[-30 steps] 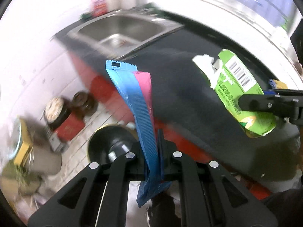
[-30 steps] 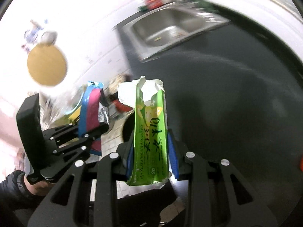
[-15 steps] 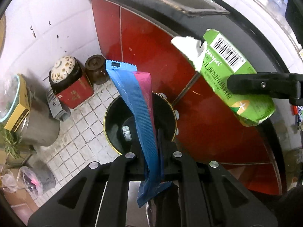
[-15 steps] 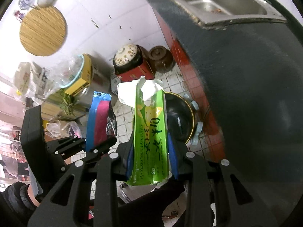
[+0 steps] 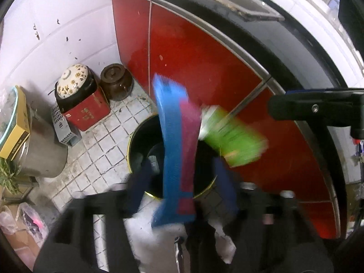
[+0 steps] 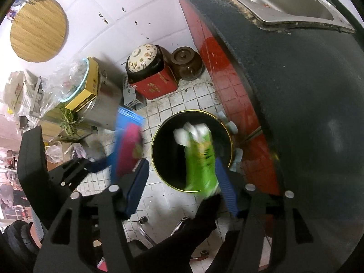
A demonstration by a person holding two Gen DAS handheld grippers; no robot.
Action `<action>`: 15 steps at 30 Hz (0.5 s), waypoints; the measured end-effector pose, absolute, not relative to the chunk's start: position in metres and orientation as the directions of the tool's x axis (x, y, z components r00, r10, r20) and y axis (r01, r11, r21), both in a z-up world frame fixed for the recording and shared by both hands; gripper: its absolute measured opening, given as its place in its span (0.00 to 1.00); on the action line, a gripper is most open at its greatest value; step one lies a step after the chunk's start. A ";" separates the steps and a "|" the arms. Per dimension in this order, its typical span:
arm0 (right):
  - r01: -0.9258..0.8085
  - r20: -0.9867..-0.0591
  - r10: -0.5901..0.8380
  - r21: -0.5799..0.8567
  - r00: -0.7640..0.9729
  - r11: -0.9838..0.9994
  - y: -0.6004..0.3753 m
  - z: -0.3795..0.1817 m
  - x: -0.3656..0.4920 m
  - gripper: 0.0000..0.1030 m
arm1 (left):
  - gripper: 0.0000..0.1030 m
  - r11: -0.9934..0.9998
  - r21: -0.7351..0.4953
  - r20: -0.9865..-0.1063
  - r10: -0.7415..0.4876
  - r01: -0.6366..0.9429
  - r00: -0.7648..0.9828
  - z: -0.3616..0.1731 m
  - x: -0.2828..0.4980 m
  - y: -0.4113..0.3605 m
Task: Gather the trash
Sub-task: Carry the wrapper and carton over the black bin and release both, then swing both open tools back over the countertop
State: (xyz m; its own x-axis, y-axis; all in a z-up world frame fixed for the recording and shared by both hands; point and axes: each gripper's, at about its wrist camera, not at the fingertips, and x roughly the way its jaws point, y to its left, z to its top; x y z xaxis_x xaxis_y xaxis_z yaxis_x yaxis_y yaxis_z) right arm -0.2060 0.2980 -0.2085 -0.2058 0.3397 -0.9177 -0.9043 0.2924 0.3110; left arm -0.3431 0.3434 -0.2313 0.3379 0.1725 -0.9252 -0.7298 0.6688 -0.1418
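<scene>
Both my hand-held grippers, left (image 5: 182, 193) and right (image 6: 182, 179), hang over the round black gold-rimmed bin (image 6: 159, 159). Jaws are opening; blue-and-pink flat plastic wrapper (image 5: 175, 145) and green crumpled carton (image 6: 201, 159) slip free between them to drop in.

Glossy red cabinet fronts (image 5: 204, 68), matt dark countertop (image 6: 307, 91), steel sink (image 6: 295, 2), wooden board (image 6: 38, 20).

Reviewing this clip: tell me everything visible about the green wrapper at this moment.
The green wrapper is a bright green, glossy packet with a torn white top, motion-blurred in both views. It sits between the fingers of the right gripper, whose jaws are opening; the pads no longer look pressed on it, though blur leaves contact uncertain. It points torn-end first at the black trash bin, over the opening. Printing is unreadable.
</scene>
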 end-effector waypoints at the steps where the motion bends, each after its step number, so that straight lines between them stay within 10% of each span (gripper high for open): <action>1: -0.903 -0.918 0.338 0.313 -0.208 0.295 0.300 -0.210 -0.206 0.60 | 0.62 0.668 -0.140 -0.926 0.174 -0.731 0.335 -0.232 -0.343 0.344; 15: -0.853 -0.869 0.483 0.331 -0.109 0.404 0.204 -0.144 -0.149 0.81 | 0.87 0.755 -0.045 -0.905 0.247 -0.654 0.347 -0.183 -0.305 0.313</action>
State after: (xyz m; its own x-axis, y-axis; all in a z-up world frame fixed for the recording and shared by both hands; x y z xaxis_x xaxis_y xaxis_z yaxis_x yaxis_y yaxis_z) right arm -0.1490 0.2043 -0.1436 -0.1087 0.4830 -0.8689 -0.8528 0.4039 0.3312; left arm -0.3053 0.3130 -0.1826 0.3472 0.2465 -0.9048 -0.6543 0.7549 -0.0454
